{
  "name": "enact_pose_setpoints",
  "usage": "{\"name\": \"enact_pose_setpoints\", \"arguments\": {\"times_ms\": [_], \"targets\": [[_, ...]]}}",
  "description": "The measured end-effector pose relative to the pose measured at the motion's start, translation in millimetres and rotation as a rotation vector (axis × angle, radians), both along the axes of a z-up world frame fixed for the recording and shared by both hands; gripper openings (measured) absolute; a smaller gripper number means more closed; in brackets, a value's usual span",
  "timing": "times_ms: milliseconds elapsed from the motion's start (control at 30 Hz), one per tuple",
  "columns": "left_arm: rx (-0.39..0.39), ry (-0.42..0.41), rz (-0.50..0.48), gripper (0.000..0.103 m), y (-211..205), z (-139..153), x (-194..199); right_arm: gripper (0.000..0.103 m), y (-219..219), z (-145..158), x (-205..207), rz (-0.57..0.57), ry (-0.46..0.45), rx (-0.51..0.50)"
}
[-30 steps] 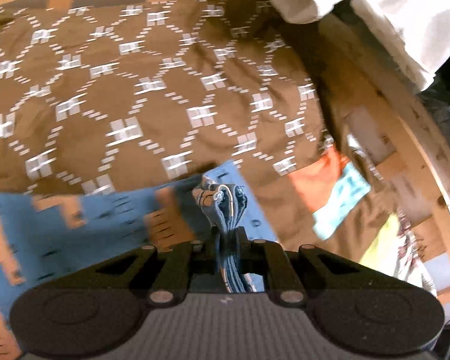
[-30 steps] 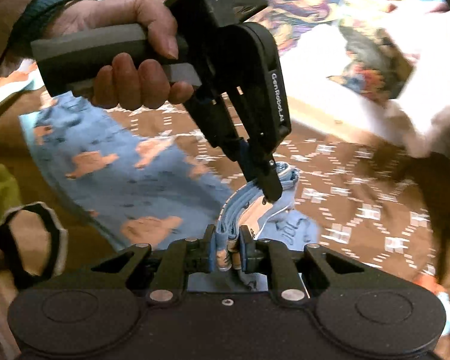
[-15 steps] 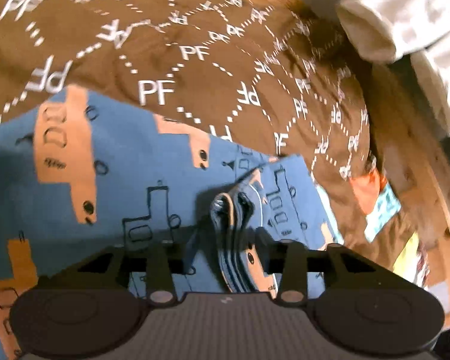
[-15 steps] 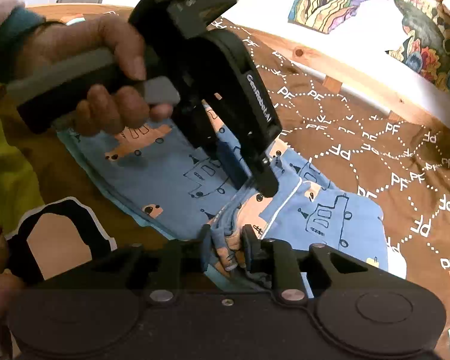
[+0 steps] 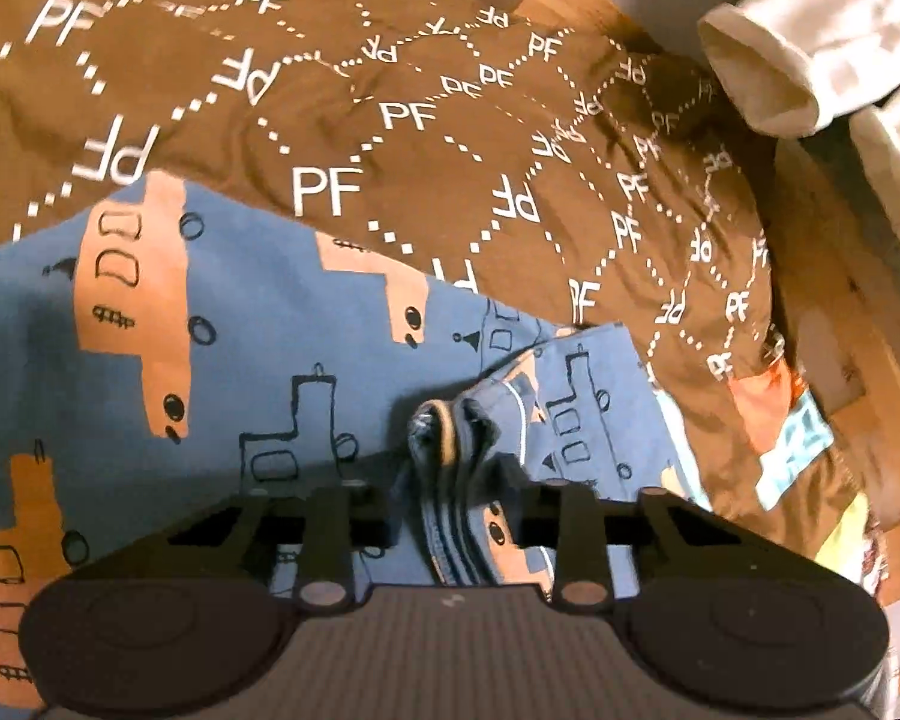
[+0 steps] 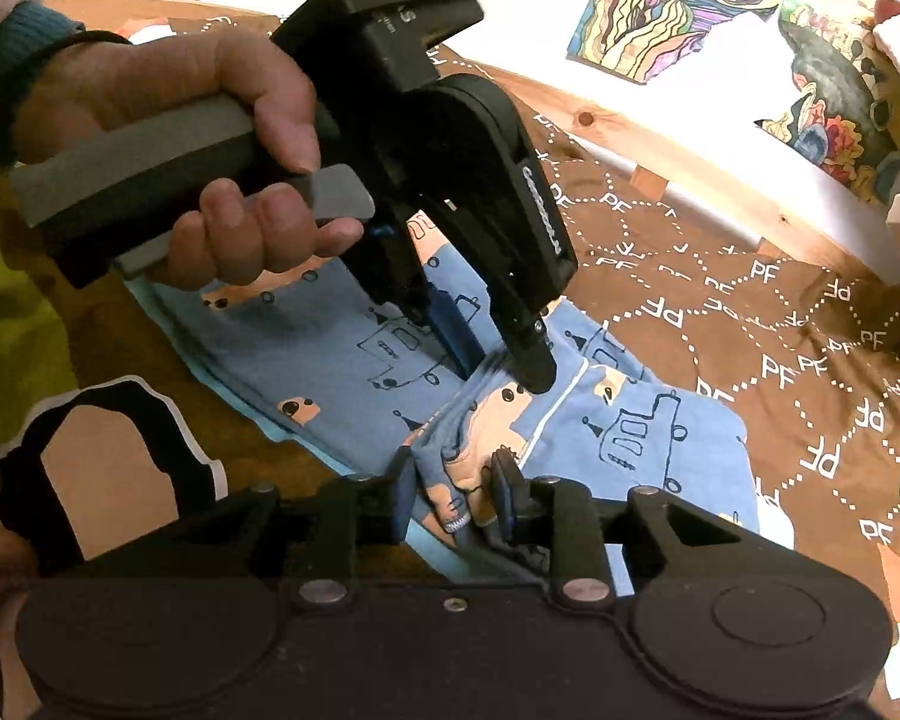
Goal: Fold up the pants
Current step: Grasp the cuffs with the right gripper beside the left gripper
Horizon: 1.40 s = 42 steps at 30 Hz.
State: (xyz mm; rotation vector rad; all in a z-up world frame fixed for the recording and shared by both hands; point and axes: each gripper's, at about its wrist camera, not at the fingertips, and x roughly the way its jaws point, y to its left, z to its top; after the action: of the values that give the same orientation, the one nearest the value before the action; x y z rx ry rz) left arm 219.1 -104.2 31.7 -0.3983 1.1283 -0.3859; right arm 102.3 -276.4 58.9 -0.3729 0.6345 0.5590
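The blue pants (image 5: 222, 372) with orange vehicle prints lie on a brown "PF" patterned bedspread (image 5: 390, 138). They also show in the right wrist view (image 6: 354, 354). My left gripper (image 5: 453, 480) has its jaws spread apart, with the bunched stack of pant edges loose between them. It also appears in the right wrist view (image 6: 498, 366), pointing down onto the cloth. My right gripper (image 6: 453, 495) has its jaws spread too, with a bunched fold of the pants lying between them.
A wooden bed rail (image 5: 870, 324) runs along the right. White pillows (image 5: 798, 60) sit at the far corner. Colourful drawings (image 6: 678, 6) hang on the white wall. A yellow-green cloth (image 6: 12, 324) and a black-and-tan shape (image 6: 108, 462) lie at left.
Both grippers have lowered the gathered pant edges onto the bedspread and their jaws have widened from a tight pinch to spread, letting go of the cloth.
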Motion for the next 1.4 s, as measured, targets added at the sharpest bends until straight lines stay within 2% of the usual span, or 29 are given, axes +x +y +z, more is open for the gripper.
{"name": "enact_pose_setpoints", "arguments": {"times_ms": [33, 133, 300, 467, 667, 867, 1100, 1400], "targets": [[0.011, 0.005, -0.002, 0.022, -1, 1, 0, 0.028, 1, 0, -1, 0.001, -0.001, -0.003], [0.023, 0.012, 0.007, 0.016, -2, 4, -2, 0.018, 3, 1, -2, 0.008, -0.011, -0.011], [0.046, 0.003, -0.003, 0.012, -1, 14, -4, 0.016, 4, 4, -3, -0.007, -0.013, -0.014], [0.095, -0.023, -0.027, 0.011, -4, 25, -8, 0.015, 5, 9, -5, -0.007, -0.022, -0.008], [0.078, -0.033, -0.05, 0.011, 8, 39, -7, 0.015, 11, 19, -6, 0.004, -0.032, 0.001], [0.124, -0.047, -0.104, 0.011, 30, 53, -7, 0.015, 28, 32, -2, 0.052, -0.003, 0.023], [0.128, -0.044, -0.089, 0.011, 64, 51, -15, 0.015, 55, 37, 7, 0.107, 0.073, 0.047], [0.157, -0.028, -0.083, 0.011, 91, 46, -20, 0.015, 88, 38, 6, 0.169, 0.098, 0.034]]}}
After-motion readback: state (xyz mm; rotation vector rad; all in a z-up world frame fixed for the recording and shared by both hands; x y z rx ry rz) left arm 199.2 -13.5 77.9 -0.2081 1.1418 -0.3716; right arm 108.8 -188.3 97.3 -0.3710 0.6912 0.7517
